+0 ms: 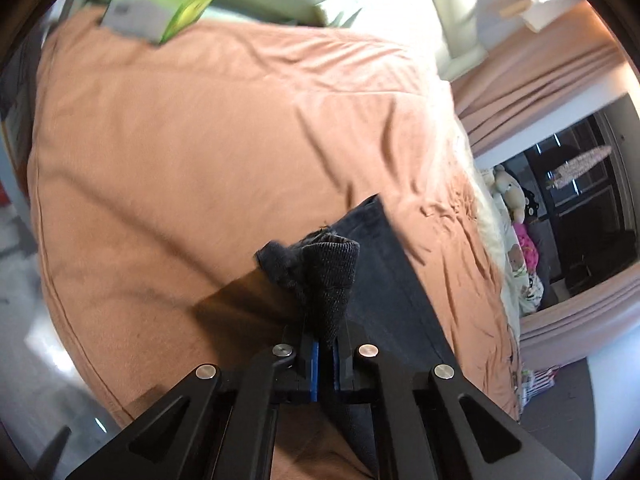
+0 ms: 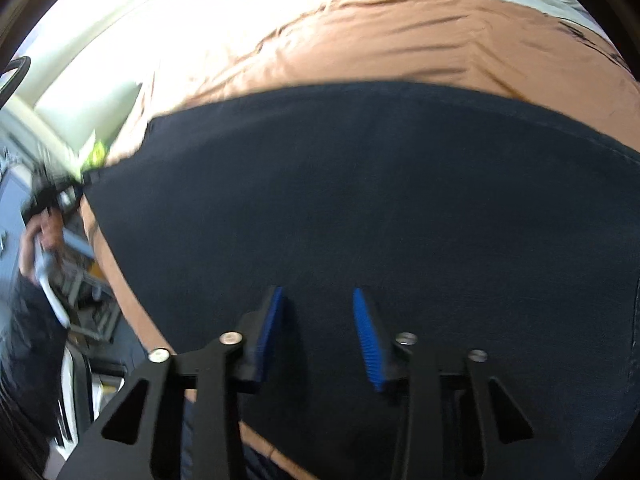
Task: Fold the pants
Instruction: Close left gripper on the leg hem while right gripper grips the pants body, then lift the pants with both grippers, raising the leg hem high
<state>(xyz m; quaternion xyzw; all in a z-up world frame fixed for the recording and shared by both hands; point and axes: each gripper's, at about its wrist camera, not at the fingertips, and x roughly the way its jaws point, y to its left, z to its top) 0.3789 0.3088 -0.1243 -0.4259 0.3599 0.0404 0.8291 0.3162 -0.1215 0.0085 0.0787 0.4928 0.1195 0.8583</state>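
Dark navy pants (image 2: 360, 180) lie spread flat on an orange bed cover (image 2: 400, 40). My left gripper (image 1: 326, 344) is shut on a bunched corner of the pants (image 1: 328, 276), lifted a little off the cover, and the rest of the cloth (image 1: 392, 280) trails to the right. In the right wrist view this left gripper (image 2: 52, 196) shows at the far left, in a person's hand (image 2: 40, 240), at the pants' left corner. My right gripper (image 2: 318, 296) hovers over the near part of the pants. Its blue pads (image 2: 370, 344) stand apart with no cloth pinched between them.
A green and white box (image 1: 160, 4) lies at the far end of the bed by pale pillows (image 1: 340, 12). Soft toys (image 1: 512, 196) and a dark opening (image 1: 580, 200) are off the bed's right side. Pale floor (image 1: 24, 320) runs along the left edge.
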